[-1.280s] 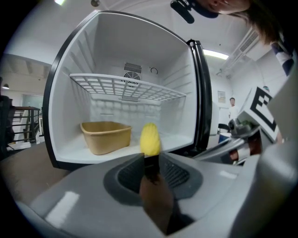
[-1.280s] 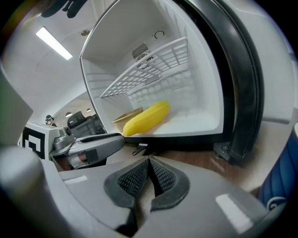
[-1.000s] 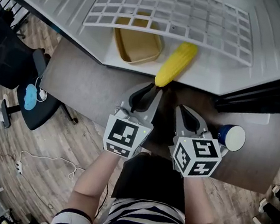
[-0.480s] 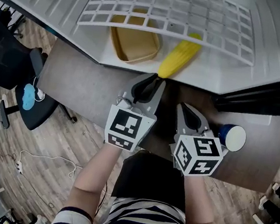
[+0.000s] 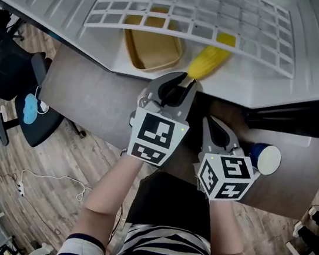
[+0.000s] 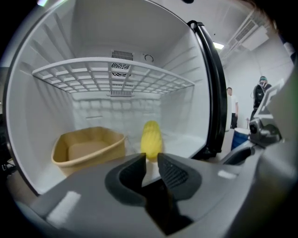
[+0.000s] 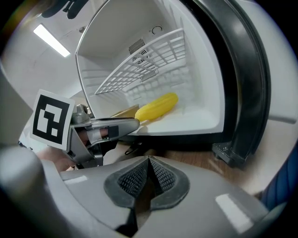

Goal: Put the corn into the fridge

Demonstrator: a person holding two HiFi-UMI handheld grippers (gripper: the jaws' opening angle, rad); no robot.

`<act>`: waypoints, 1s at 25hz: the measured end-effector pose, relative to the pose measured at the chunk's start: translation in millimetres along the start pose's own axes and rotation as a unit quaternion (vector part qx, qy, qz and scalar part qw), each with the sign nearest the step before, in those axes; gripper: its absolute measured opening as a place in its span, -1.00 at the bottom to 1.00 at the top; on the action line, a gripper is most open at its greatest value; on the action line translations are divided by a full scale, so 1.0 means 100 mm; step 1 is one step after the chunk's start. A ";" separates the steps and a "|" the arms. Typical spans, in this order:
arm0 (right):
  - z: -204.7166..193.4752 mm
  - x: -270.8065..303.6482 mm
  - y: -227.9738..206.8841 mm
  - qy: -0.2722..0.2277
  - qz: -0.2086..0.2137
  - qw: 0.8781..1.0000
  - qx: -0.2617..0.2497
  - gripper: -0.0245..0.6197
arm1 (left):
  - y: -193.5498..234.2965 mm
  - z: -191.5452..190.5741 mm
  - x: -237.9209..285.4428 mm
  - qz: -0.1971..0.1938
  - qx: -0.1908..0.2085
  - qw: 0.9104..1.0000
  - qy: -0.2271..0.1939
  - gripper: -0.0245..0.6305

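Observation:
The yellow corn lies on the white fridge floor under the wire shelf, to the right of a tan tray. My left gripper is at the fridge's front edge, just short of the cob's near end. In the left gripper view its jaws stand a little open with bare white floor in the gap, and the corn lies just beyond them. My right gripper hangs lower, over the table in front of the fridge, and is shut on nothing. The right gripper view shows the corn inside.
The black fridge door frame stands to the right of the opening. A blue-and-white cup sits on the grey table by my right gripper. An office chair is at the left. People stand far off.
The left gripper pushed the corn deeper into the fridge, under the wire shelf, and has let go of it: its jaws now stand apart. The right gripper stayed still.

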State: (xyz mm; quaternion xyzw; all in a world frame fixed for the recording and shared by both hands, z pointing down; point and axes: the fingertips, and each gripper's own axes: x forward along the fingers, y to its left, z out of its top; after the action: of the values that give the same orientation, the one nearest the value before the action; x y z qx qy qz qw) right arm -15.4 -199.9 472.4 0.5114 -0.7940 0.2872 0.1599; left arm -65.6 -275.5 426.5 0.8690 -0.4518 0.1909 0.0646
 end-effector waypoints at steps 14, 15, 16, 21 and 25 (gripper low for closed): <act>0.17 0.02 -0.15 -0.020 -0.038 0.999 -0.009 -0.95 | 0.04 0.05 0.14 -0.019 -0.005 1.000 0.023 -0.93; 0.18 0.02 -0.17 -0.021 -0.040 0.999 -0.008 -0.95 | 0.05 0.06 0.15 -0.019 -0.007 1.000 0.024 -0.93; 0.18 0.02 -0.18 -0.022 -0.043 0.999 -0.007 -0.95 | 0.06 0.06 0.16 -0.019 -0.008 0.999 0.025 -0.93; 0.20 0.02 -0.23 -0.021 -0.050 0.999 -0.004 -0.95 | 0.06 0.07 0.18 -0.016 -0.001 1.000 0.027 -0.93; 0.22 0.01 -0.24 -0.023 -0.054 0.998 -0.004 -0.95 | 0.06 0.07 0.18 -0.017 -0.004 0.999 0.029 -0.93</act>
State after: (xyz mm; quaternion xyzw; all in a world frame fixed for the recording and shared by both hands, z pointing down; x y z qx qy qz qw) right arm 6.8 -222.1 463.0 0.5593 -0.7697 0.2635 0.1589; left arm -59.6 -294.8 426.8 0.8704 -0.4360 0.2127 0.0841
